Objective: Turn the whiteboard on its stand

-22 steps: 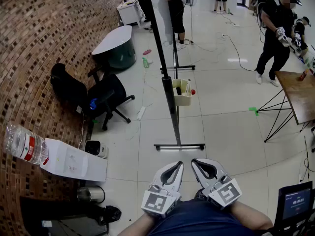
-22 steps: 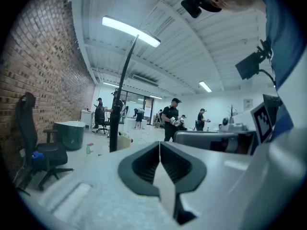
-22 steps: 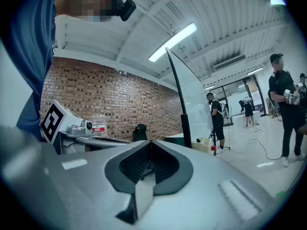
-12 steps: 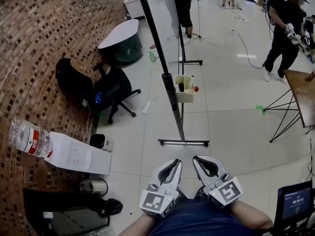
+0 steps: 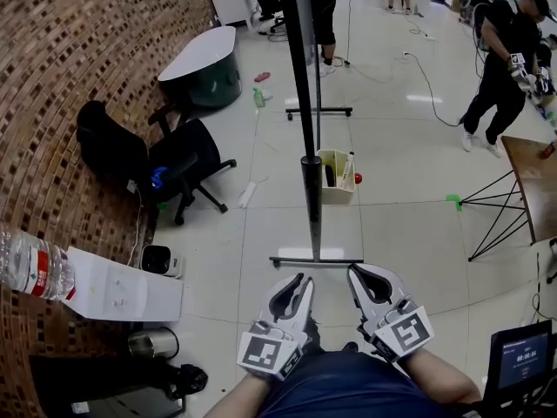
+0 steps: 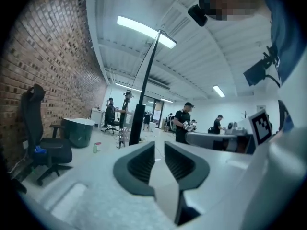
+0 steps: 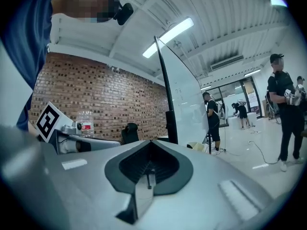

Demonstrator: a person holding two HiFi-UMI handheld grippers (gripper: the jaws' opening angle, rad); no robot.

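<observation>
Tongs low and close to the body, side by side, aimed level toward the far side of the room. Left tongs (image 5: 298, 282) released by a narrow crack, nothing in the gap; right tongs (image 5: 357, 275) clenched fully, gripping nothing.

Straight ahead and well apart from both: whiteboard (image 5: 298, 68), seen edge-on as a thin dark line rising up and away. Near edge upright along its long axis; panel running from near to far, flat sides facing left and right. Beneath it, stand (image 5: 314, 207), with foot bar (image 5: 315, 260) lying left to right on the floor (image 5: 409, 233), the part nearest the tongs. Pale basket (image 5: 335, 177) hung just right of the post.

Post lined up between the two tongs, by the look of it a shade closer to the left one. No contact yet. Likely needed next: a reach forward to the near upright edge, then a sideways push to swing the panel round.
</observation>
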